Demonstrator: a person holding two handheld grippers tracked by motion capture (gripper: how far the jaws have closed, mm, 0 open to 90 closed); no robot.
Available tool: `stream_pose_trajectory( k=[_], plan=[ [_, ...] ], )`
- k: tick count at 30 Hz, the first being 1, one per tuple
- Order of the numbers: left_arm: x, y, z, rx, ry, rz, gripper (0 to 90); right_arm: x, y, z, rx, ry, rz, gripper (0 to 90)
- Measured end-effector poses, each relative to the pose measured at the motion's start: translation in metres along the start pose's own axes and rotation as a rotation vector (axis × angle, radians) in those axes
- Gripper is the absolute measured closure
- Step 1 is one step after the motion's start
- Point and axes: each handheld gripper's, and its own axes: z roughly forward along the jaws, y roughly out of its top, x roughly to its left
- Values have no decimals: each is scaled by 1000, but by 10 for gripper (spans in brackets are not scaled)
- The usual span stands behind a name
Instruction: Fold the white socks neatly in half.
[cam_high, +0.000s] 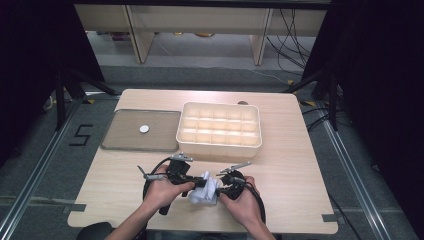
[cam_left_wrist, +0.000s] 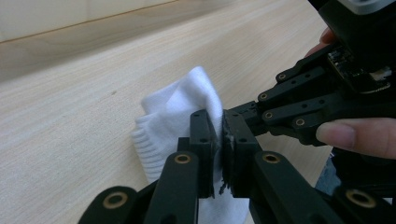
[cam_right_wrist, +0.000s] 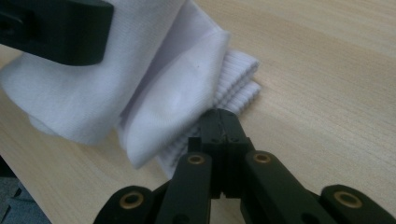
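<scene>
While both grippers clamp it, the white sock (cam_high: 205, 192) sits bunched at the counter's (cam_high: 300, 175) near edge.
Left gripper (cam_left_wrist: 219, 140) pinches its fabric; right gripper (cam_right_wrist: 220, 123) bites the ribbed cuff, with the compartment box (cam_high: 219, 126) well beyond.

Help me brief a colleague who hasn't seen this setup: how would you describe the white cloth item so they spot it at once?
Start at the wooden table and go to its near edge, in front of the cream compartment box. There, between the person's two hands, lies a folded white sock with a ribbed cuff. It is the only soft white fabric there, pinched by both the left gripper and the right gripper.
</scene>
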Motion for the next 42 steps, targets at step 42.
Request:
stream_pose_trajectory(
  k=[42],
  plan=[
    [-2, -3, 18, 28, 9, 5, 811, 8, 2, 7, 3, 18, -8, 900]
  ],
)
